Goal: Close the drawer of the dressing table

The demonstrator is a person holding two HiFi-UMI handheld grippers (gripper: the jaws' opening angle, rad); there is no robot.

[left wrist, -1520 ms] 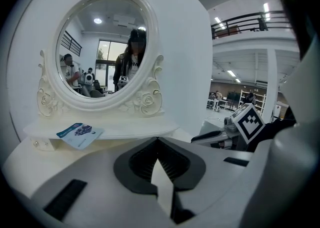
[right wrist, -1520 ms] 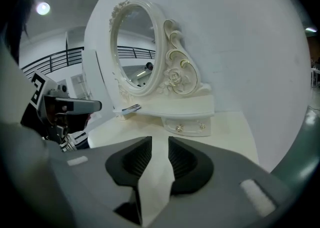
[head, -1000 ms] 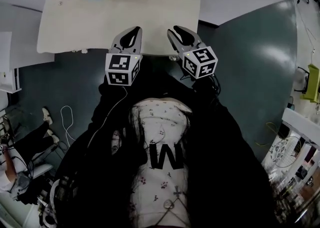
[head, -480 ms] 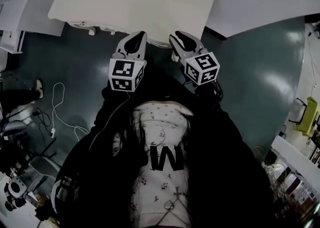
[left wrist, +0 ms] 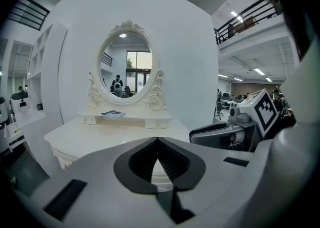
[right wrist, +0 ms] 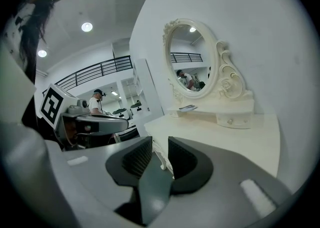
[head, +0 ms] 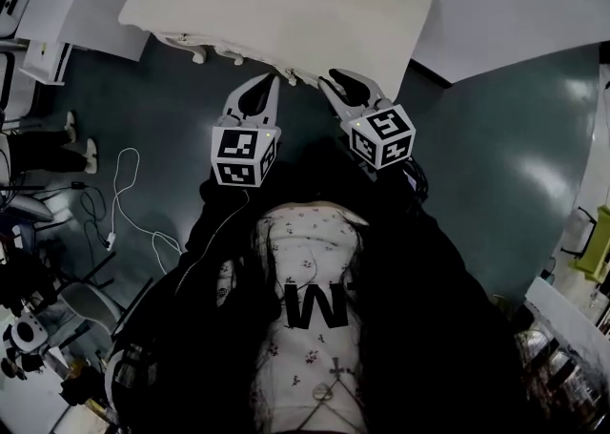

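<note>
The cream dressing table [head: 286, 3] fills the top of the head view, with its carved front edge just ahead of both grippers. From here I cannot make out its front drawer. The oval mirror [left wrist: 126, 69] stands at the back above small knobbed drawers [left wrist: 157, 123]. My left gripper [head: 271, 81] is held level before the table, and its jaw tips touch with nothing between them [left wrist: 157, 141]. My right gripper [head: 331, 79] hangs beside it. A narrow gap shows between its pads [right wrist: 160, 144], which hold nothing.
A leaflet [left wrist: 112, 114] lies on the shelf under the mirror. A white cable [head: 124, 203] trails on the dark green floor at the left. Another person's legs and shoes [head: 48, 146] are near white shelving [head: 38, 12]. A white wall panel [head: 515, 3] rises behind the table.
The head view has swung, so the table now slants across the top. Both grippers stay side by side at its front edge. Their jaws look the same as before.
</note>
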